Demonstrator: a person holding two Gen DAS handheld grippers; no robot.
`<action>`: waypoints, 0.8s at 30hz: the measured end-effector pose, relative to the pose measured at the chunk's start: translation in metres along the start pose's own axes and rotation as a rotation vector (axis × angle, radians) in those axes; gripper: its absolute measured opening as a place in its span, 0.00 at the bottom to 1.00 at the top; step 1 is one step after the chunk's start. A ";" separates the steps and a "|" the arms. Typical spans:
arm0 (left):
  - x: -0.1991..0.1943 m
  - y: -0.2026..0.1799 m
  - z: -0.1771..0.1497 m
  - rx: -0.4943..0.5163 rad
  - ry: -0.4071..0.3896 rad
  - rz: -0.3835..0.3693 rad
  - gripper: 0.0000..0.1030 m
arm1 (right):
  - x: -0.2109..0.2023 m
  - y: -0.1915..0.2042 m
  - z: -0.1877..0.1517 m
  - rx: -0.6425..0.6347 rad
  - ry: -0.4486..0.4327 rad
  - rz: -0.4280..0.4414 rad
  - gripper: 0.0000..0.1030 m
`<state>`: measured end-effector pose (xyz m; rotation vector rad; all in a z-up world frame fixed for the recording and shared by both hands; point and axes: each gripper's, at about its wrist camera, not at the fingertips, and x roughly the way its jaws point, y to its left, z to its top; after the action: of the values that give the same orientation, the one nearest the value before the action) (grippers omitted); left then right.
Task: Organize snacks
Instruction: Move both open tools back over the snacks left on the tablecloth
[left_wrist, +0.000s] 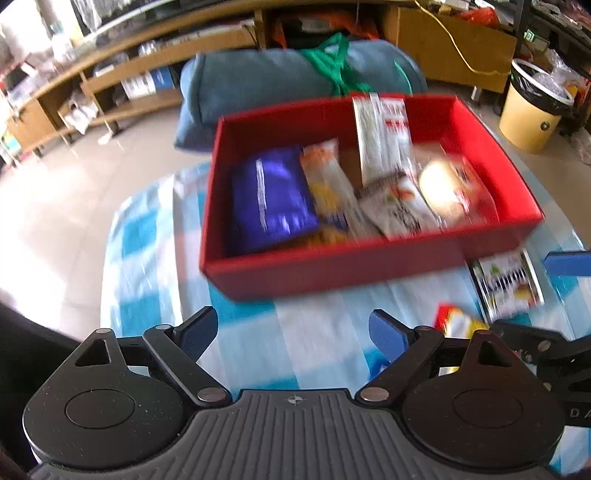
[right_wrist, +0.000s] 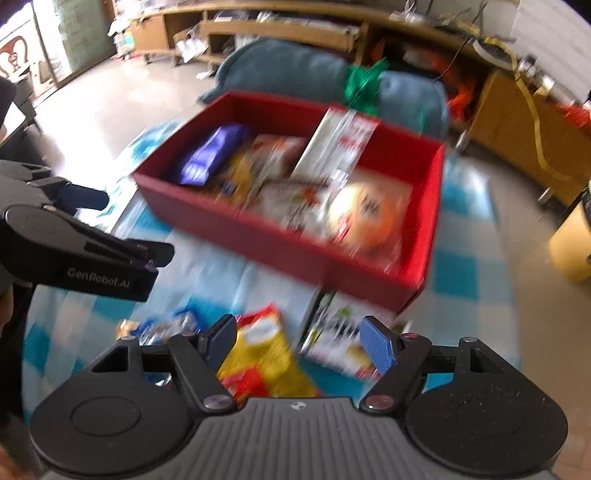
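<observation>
Left gripper (left_wrist: 291, 334): jaws wide apart, empty.
Right gripper (right_wrist: 297, 341): jaws parted, empty, above yellow-red snack packet (right_wrist: 264, 363).
Advice: close on packet's middle, then lift into red box (right_wrist: 280, 243).

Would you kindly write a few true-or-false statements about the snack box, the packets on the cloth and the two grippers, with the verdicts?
1. The red box already holds several snack packets. True.
2. A purple packet lies at the left end of the box in the left wrist view. True.
3. The yellow and red packet lies inside the box. False: it lies on the checked cloth, outside the box and in front of it.
4. The left gripper is clamped on a packet. False: its jaws stand apart with nothing between them.
5. The right gripper has its jaws apart above the yellow and red packet. True.
</observation>
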<state>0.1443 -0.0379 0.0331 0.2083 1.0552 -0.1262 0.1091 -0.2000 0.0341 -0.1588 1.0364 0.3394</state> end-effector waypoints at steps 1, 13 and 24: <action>-0.001 0.001 -0.004 -0.007 0.012 -0.011 0.90 | 0.002 0.001 -0.004 0.000 0.014 0.017 0.65; -0.003 0.010 -0.025 -0.075 0.063 -0.060 0.90 | 0.048 0.008 -0.011 -0.039 0.156 0.118 0.66; 0.000 0.008 -0.030 -0.061 0.087 -0.075 0.90 | 0.051 0.019 -0.022 -0.049 0.144 0.047 0.50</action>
<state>0.1205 -0.0229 0.0193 0.1201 1.1521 -0.1533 0.1084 -0.1781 -0.0203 -0.2050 1.1760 0.4009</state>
